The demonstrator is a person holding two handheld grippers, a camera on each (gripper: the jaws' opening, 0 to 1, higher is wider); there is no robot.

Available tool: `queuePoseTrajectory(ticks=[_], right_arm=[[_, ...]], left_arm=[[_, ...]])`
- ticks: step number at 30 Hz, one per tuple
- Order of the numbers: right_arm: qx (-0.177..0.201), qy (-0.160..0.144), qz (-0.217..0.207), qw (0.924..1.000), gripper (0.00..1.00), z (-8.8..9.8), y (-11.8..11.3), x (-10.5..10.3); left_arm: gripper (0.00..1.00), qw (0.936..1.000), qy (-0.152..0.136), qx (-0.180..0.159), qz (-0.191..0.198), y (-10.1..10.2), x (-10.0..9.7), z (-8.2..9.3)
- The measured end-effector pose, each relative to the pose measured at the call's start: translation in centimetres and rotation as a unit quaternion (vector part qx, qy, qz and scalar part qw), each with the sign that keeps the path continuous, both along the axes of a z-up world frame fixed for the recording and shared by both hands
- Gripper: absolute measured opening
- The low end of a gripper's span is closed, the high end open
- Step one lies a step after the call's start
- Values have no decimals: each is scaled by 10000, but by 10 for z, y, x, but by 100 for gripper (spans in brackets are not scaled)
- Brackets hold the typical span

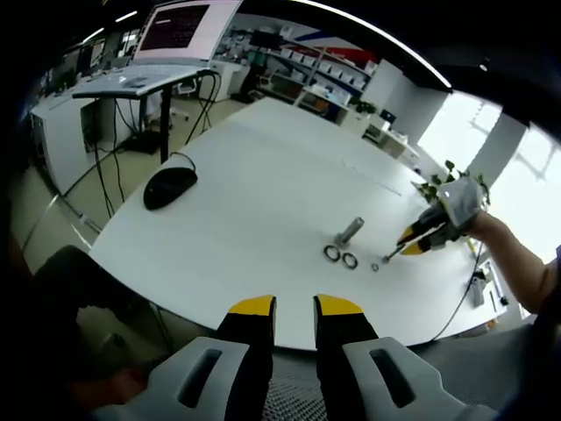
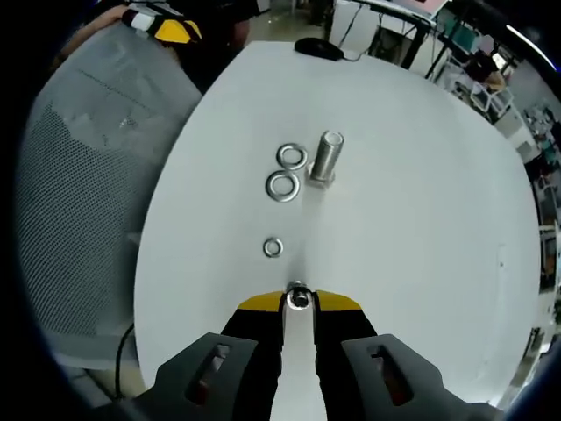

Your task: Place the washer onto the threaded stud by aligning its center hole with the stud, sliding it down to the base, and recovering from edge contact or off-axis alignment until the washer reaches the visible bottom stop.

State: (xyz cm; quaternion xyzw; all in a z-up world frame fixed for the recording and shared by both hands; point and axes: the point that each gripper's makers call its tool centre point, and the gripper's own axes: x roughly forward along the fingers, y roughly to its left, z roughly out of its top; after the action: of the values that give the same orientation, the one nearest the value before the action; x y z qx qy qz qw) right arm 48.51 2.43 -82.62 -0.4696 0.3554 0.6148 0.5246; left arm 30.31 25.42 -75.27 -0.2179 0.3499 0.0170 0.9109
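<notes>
— So, what do the right tongs (image 2: 299, 301) hold?

— A small shiny washer (image 2: 299, 299), pinched between the yellow tips, low over the smooth white table (image 2: 421, 219).

— And the stud?

— The stud (image 2: 325, 157) stands upright at twelve o'clock from them, a dull metal cylinder; two flat rings (image 2: 287, 171) lie beside it, a smaller ring (image 2: 273, 247) nearer.

— The left tongs?

— The left tongs (image 1: 294, 309) are parted, empty, off the table's edge. A black mouse (image 1: 169, 186) sits at ten o'clock, a desk with a monitor (image 1: 180, 26) beyond.
</notes>
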Motion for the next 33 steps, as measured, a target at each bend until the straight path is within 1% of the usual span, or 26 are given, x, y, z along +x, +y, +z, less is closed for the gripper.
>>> queuePoseTrajectory(ticks=[6, 11, 15, 19, 22, 25, 27, 28, 32, 33], right_arm=[[-46, 83, -11, 10000, 13, -10, 0, -1], [-182, 179, 35, 9997, 13, -22, -2, -3], [-243, 214, 48, 9995, 13, -26, -4, -3], [-216, 222, -6, 9995, 14, -28, -4, -4], [-117, 216, -238, 9994, 14, -27, -3, 1], [-99, 194, -276, 9994, 20, -26, -4, 3], [52, 173, -334, 9993, 20, -19, -3, 3], [148, 218, -410, 9988, 21, -15, -2, 1], [263, 182, -477, 9983, 23, -2, -6, -2], [344, 198, -511, 9979, 23, 2, -5, -4]], left_arm=[[15, 10000, -3, -12, 18, 0, 0, 0], [15, 10000, 50, 7, -28, 0, 0, -2], [15, 10000, 48, 1, 1, 1, -1, -2], [14, 10000, 62, 6, 7, 1, -1, -2], [14, 10000, 62, 6, 7, 1, -1, -2], [14, 10000, 61, 4, 16, 1, -1, -2], [14, 10000, 64, 5, 12, 1, -1, -2], [14, 10000, 66, 7, 10, 1, -1, -2], [14, 10000, 60, 8, 13, 1, -1, -2], [14, 10000, 58, 7, 15, 1, -1, -2]])
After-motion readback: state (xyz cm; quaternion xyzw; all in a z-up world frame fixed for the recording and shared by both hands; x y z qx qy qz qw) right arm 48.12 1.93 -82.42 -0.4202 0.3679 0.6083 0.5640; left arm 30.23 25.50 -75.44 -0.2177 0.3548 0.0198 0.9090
